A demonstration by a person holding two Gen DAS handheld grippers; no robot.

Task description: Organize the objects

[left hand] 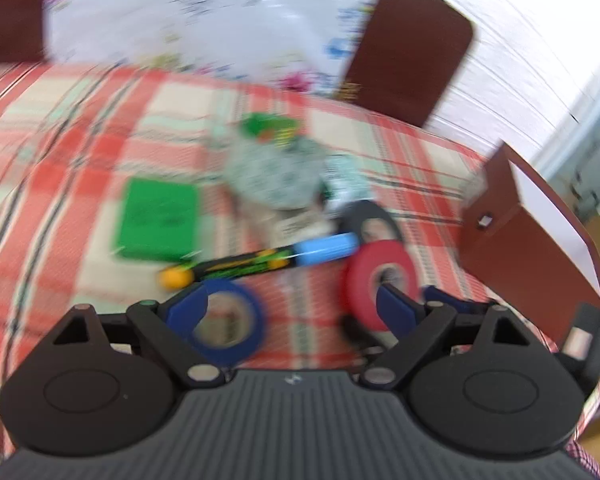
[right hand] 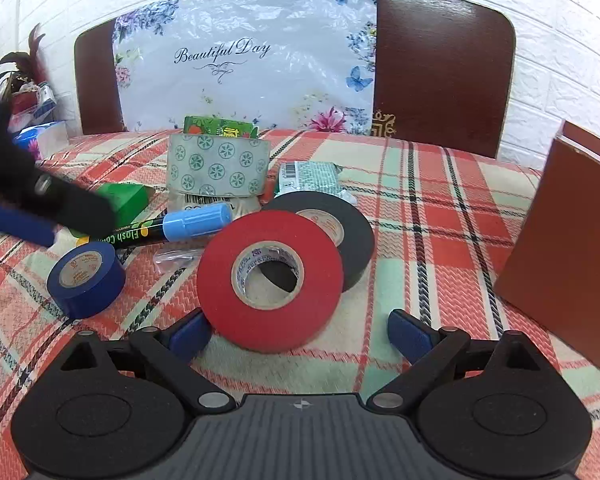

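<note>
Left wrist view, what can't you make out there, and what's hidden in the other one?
- Left wrist view: motion blur smears the marker print and the patterned tape roll.
- Right wrist view: the left tongs' arm covers part of the green box.
- Right wrist view: the red tape roll hides part of the black tape roll.
- Right wrist view: the brown box is cut off by the edge.

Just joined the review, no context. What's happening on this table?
A person with a handheld gripper in each hand is sorting items on a plaid tablecloth. Both sets of jaws are open and hold nothing. The right gripper faces the red tape roll, which leans on a black tape roll. The left gripper is near the blue tape roll; its view is motion-blurred. Behind them lie a marker, a patterned tape roll and a green box.
</note>
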